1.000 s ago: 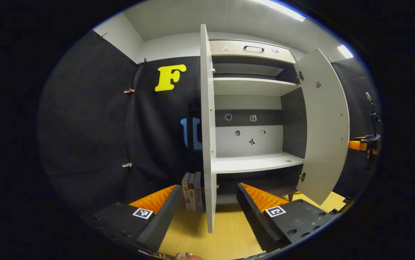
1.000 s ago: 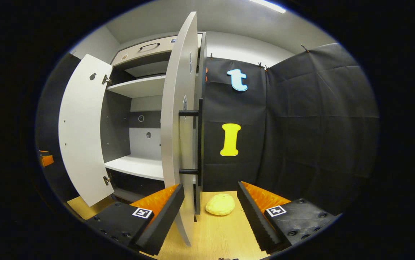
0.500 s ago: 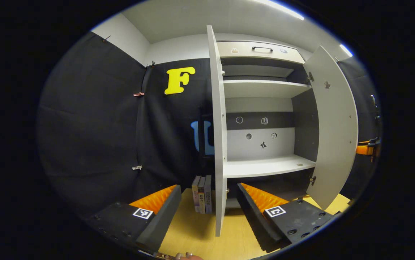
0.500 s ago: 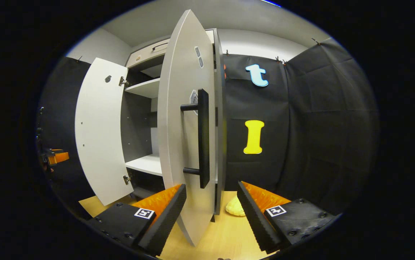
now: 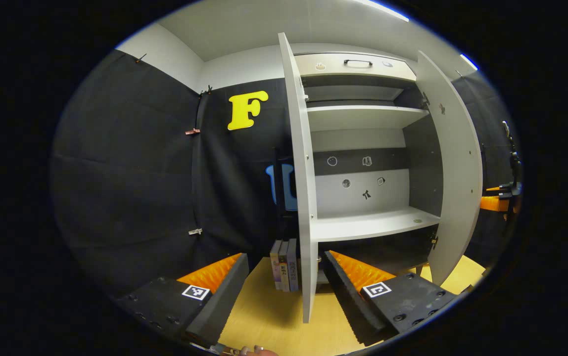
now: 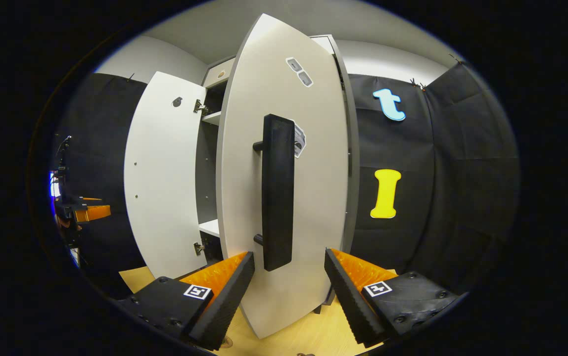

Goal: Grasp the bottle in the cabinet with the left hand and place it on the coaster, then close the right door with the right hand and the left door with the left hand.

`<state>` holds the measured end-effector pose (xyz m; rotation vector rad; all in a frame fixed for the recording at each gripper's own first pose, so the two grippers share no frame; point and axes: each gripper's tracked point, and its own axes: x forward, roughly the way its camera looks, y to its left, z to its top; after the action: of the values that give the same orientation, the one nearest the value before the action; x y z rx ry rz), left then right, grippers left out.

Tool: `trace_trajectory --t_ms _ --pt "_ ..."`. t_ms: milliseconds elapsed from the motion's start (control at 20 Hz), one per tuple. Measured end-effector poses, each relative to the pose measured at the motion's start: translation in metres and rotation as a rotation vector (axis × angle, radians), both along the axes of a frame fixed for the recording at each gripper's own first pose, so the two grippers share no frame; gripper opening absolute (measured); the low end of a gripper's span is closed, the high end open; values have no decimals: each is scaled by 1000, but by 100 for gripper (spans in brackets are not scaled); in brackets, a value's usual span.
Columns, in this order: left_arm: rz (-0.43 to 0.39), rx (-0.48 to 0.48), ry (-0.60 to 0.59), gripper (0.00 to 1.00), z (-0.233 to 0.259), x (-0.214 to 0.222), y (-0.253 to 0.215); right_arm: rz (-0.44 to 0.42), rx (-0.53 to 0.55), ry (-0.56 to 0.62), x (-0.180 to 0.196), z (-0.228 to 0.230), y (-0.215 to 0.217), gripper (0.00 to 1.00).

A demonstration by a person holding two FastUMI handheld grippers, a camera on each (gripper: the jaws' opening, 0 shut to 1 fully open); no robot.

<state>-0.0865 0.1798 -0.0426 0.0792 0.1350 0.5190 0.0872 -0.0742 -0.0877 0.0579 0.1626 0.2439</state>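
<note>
Right gripper view, right door [image 6: 284, 198] hiding shelves

The left gripper [image 5: 286, 289] has its jaws spread wide apart and holds nothing between them. The right gripper [image 6: 289, 291] also has wide jaws and grips nothing. Fingertips of a hand [image 5: 253, 351] show below the left gripper.

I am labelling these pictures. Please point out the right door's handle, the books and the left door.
handle [image 6: 277, 190]: right gripper view, middle of the black bar.
books [image 5: 286, 264]: left gripper view, the spines, standing on the table.
left door [image 5: 305, 198]: left gripper view, its near edge, seen almost edge-on.
</note>
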Motion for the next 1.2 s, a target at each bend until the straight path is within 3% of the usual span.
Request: trace_trajectory --t_ms 350,450,550,950,1200 --pt "45 -33 -21 96 5 5 25 116 107 42 37 -11 65 96" --pt "46 -31 -42 93 14 11 35 123 100 19 39 -7 68 97" --pt "50 -49 -65 96 17 16 47 134 83 18 41 -7 72 96" --pt "-15 -82 -117 99 26 54 61 85 52 55 36 -17 56 96" --pt "-59 -71 -115 92 26 60 55 62 42 56 30 -18 51 97"
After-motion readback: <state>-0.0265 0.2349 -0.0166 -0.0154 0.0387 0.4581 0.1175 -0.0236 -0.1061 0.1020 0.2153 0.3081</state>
